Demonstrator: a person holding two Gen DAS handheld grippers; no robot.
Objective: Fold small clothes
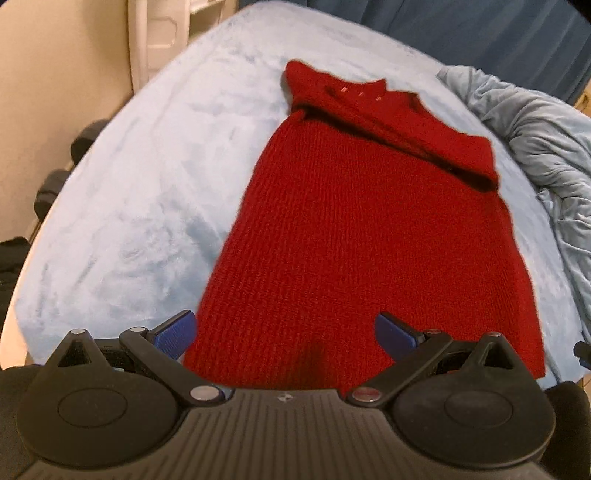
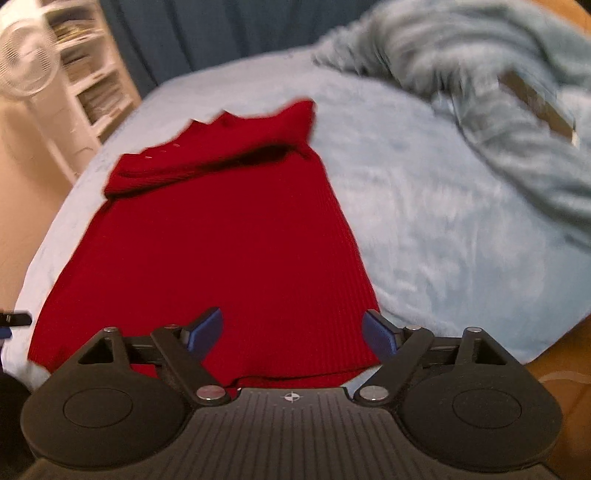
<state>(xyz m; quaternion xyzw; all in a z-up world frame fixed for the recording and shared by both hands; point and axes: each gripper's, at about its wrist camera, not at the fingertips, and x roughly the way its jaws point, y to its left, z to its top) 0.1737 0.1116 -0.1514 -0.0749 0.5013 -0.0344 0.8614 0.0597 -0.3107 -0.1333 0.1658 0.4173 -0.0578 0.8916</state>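
Note:
A red knitted garment (image 1: pixel 351 229) lies flat on a pale blue blanket (image 1: pixel 140 206), its far end folded over into a thick roll with pointed collar tips. It also shows in the right wrist view (image 2: pixel 221 251). My left gripper (image 1: pixel 284 332) is open and empty, its blue pads (image 1: pixel 177 334) straddling the garment's near left hem. My right gripper (image 2: pixel 293 332) is open and empty over the near right hem, its right pad (image 2: pixel 378 334) at the garment's right edge. The tip of the other gripper shows at each view's side edge.
A crumpled grey-blue sheet (image 1: pixel 535 147) is heaped at the bed's right side; it also shows in the right wrist view (image 2: pixel 498 110). Dark blue curtains (image 1: pixel 461 29) hang behind. A white fan (image 2: pixel 26 62) and white shelves (image 2: pixel 92 74) stand at the left. Dark dumbbells (image 1: pixel 55 184) sit beside the bed.

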